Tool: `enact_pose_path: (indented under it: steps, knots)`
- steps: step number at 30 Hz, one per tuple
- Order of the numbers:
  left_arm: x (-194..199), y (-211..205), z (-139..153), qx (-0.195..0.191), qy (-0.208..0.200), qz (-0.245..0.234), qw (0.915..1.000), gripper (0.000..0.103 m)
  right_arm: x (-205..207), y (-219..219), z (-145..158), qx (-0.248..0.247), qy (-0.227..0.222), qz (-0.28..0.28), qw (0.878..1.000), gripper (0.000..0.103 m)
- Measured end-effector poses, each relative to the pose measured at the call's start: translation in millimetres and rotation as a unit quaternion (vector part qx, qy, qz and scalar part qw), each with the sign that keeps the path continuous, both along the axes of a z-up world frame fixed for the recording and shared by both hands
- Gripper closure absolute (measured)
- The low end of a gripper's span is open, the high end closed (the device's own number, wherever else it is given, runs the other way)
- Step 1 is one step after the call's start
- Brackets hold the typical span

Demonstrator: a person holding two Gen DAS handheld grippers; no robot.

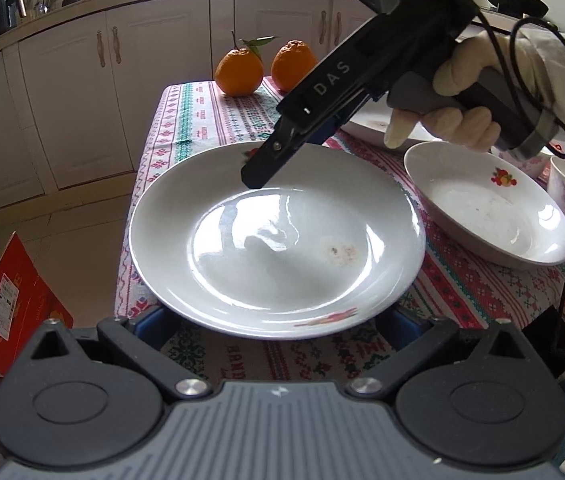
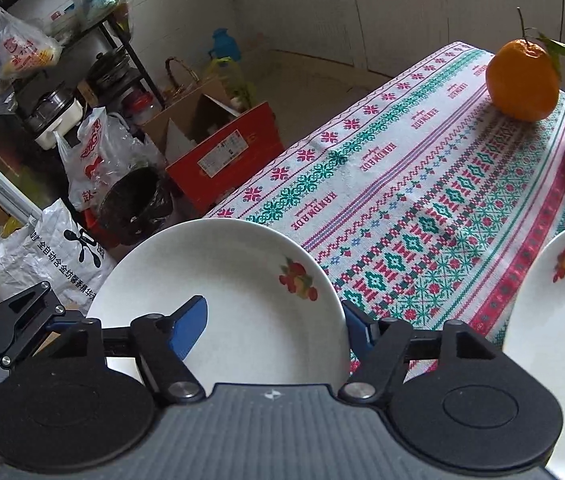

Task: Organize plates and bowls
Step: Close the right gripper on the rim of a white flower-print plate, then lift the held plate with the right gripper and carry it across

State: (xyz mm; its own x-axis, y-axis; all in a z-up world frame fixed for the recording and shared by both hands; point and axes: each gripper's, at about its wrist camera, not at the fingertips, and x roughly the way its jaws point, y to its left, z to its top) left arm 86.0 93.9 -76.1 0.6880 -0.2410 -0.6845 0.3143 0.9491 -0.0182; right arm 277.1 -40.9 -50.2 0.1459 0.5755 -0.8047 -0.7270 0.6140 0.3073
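Jaws of the right gripper (image 2: 272, 326) pinch a plate (image 2: 242, 280) rim, left gripper (image 1: 276, 320) jaws gape open, oranges (image 2: 522, 80) beyond

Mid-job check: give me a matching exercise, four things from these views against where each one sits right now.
Things:
1. large plate
2. smaller dish
3. oranges
4. red box

Places:
a. on the floor beside the table
b. rim between the fingers of the right gripper
c. at the far end of the tablecloth
d. on the cloth beside the large plate, no gripper on it

Pairs: 1-b, 2-d, 3-c, 4-a
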Motion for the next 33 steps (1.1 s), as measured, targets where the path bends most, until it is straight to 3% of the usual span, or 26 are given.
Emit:
enact_pose_path:
  steps: [12,33]
  knots:
    - [6,6,3,0.007,0.006,-0.024,0.9997,0.002,18,-3,-6,0.033,0.044,0.012,0.998,0.031]
    - [67,17,0,0.015,0.002,-0.057,0.9982,0.003,56,-5,-2,0.038,0.007,-0.039,0.999,0.031]
